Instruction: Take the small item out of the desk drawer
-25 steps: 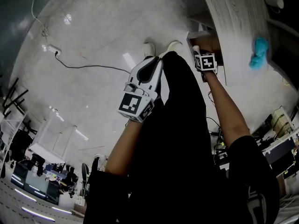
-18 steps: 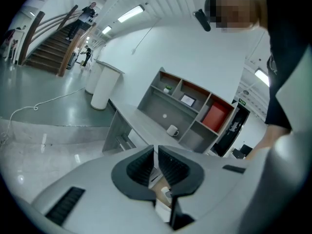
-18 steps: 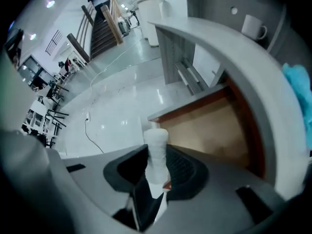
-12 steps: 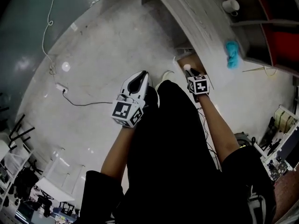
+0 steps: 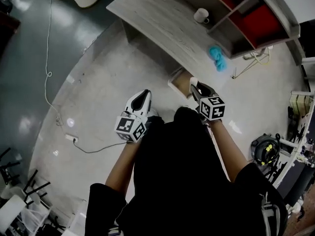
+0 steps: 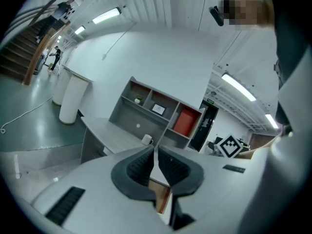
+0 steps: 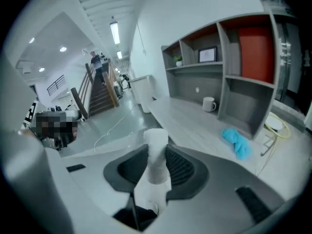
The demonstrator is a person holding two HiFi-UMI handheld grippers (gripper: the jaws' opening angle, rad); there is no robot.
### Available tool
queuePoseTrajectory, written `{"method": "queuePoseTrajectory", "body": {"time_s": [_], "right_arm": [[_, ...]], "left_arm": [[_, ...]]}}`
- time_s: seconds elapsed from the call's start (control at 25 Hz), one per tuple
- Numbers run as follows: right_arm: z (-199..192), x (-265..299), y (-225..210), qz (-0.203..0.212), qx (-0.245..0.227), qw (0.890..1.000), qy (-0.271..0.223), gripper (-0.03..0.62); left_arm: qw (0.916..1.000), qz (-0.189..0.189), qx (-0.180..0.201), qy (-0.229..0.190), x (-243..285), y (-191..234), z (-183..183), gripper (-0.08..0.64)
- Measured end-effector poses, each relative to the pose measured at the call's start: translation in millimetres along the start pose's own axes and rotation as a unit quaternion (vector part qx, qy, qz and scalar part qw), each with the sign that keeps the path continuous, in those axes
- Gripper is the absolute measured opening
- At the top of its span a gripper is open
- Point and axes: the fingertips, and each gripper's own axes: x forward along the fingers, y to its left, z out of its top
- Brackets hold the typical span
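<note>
A small white roll (image 7: 156, 155) stands upright between the dark pads of my right gripper (image 7: 157, 165), which is shut on it. In the head view that gripper (image 5: 195, 87) hangs just above the open desk drawer (image 5: 175, 84), the white roll (image 5: 193, 81) showing at its tip. The drawer's wooden inside faces up below the desk edge. My left gripper (image 5: 143, 98) is held over the floor to the drawer's left. Its jaws (image 6: 155, 156) are shut with nothing between them, and the wooden drawer (image 6: 163, 199) shows beneath them.
The grey desk (image 5: 157, 18) carries a white mug (image 5: 200, 15) and a crumpled blue cloth (image 5: 216, 57). A shelf unit with red panels (image 5: 256, 18) stands behind it. A cable (image 5: 49, 73) and a power strip (image 5: 72, 138) lie on the floor at left.
Both grippers have risen, the right one much more, coming up out of the drawer with the white roll. The head view has swung so the whole desk shows.
</note>
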Motion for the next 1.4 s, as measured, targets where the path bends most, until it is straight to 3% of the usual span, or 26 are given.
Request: {"method": "queuePoseTrajectory", "body": {"time_s": [0.24, 0.48, 0.64, 0.88, 1.4], "right_arm": [[54.0, -91.0, -18.2, -0.041, 0.033, 0.992, -0.114, 0.117], [98.3, -173.2, -44.5, -0.084, 0.035, 0.971, -0.223, 0.117], [114.4, -217.7, -62.5, -0.096, 0.02, 0.959, -0.267, 0.117], [124.1, -244.6, -81.7, -0.086, 0.026, 0.954, -0.286, 0.115], [121.3, -244.1, -96.0, -0.039, -0.015, 0.963, -0.266, 0.114]], "left_arm": [[0.9989, -0.015, 0.037, -0.025, 20.0, -35.1, 51.7, 0.029], [0.9952, -0.041, 0.077, -0.045, 52.2, -76.2, 89.2, 0.03], [0.991, -0.058, 0.105, -0.06, 65.8, -120.4, 103.7, 0.03], [0.9872, -0.051, 0.139, -0.061, 79.3, -156.5, 113.7, 0.03], [0.9921, 0.005, 0.111, -0.057, 81.1, -168.5, 91.6, 0.029]]}}
